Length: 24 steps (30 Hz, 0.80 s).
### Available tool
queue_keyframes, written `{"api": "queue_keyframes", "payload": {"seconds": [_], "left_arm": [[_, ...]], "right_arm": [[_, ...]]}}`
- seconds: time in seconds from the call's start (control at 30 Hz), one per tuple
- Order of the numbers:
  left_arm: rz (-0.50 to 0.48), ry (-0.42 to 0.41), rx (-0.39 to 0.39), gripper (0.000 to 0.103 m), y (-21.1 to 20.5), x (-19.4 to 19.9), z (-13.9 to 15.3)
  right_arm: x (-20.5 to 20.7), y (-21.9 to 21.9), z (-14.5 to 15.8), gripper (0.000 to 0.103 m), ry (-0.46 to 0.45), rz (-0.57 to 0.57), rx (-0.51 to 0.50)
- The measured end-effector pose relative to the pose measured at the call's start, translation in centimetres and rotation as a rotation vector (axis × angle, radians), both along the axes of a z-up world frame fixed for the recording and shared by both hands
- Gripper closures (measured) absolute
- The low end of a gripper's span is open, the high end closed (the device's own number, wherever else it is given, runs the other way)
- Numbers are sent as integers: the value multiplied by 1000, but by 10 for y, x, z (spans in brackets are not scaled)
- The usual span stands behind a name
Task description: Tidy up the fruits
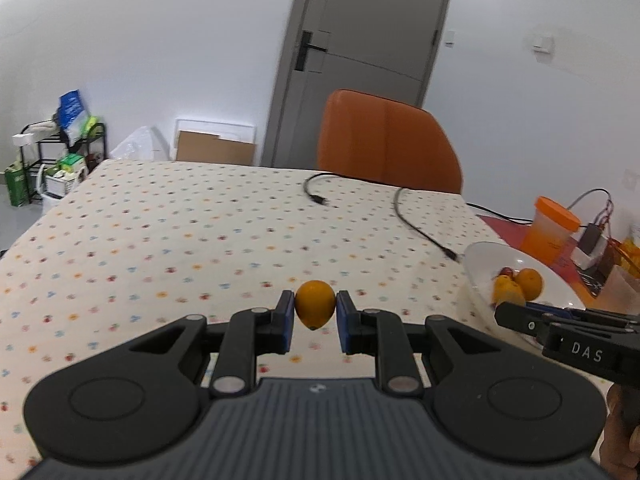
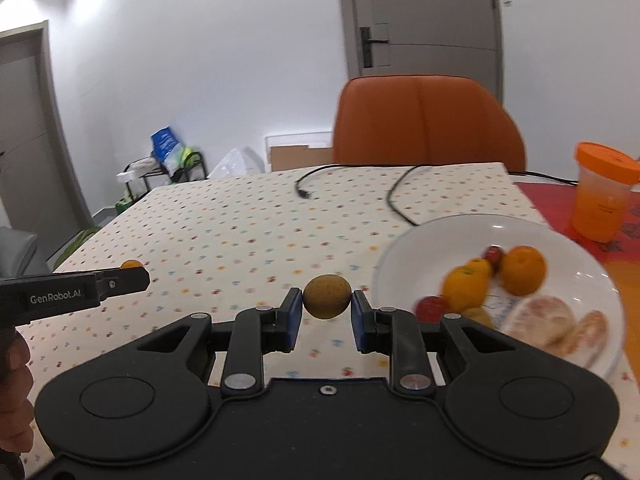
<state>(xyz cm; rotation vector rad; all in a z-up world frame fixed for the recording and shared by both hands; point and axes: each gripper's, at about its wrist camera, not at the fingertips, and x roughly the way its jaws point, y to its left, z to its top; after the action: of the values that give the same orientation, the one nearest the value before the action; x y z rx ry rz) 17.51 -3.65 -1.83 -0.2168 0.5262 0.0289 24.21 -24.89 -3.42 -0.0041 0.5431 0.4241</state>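
Observation:
My left gripper is shut on a small orange kumquat-like fruit, held above the dotted tablecloth. My right gripper is shut on a round brownish-yellow fruit. A white bowl lies to the right, with oranges, small red fruits and pale peeled pieces inside. In the left wrist view the same bowl sits at the right with the right gripper's arm in front of it. In the right wrist view the left gripper shows at the left edge with its orange fruit.
Two black cables lie on the far part of the table. An orange chair stands behind it. An orange-lidded cup stands at the right on a red mat. A rack with bags stands by the wall at left.

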Motion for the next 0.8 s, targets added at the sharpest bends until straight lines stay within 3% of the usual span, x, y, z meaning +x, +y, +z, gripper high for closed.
{"api": "queue_keyframes", "payload": {"seconds": [0.4,0.8], "left_arm": [[-115,3,60,82,-56,14,4],[-191,13,99,82,-102,31,3]], "right_arm": [[-7,-63,-6,78,-14,-135,51],[-10,-99,-10,78,-26,-188,73]]}}
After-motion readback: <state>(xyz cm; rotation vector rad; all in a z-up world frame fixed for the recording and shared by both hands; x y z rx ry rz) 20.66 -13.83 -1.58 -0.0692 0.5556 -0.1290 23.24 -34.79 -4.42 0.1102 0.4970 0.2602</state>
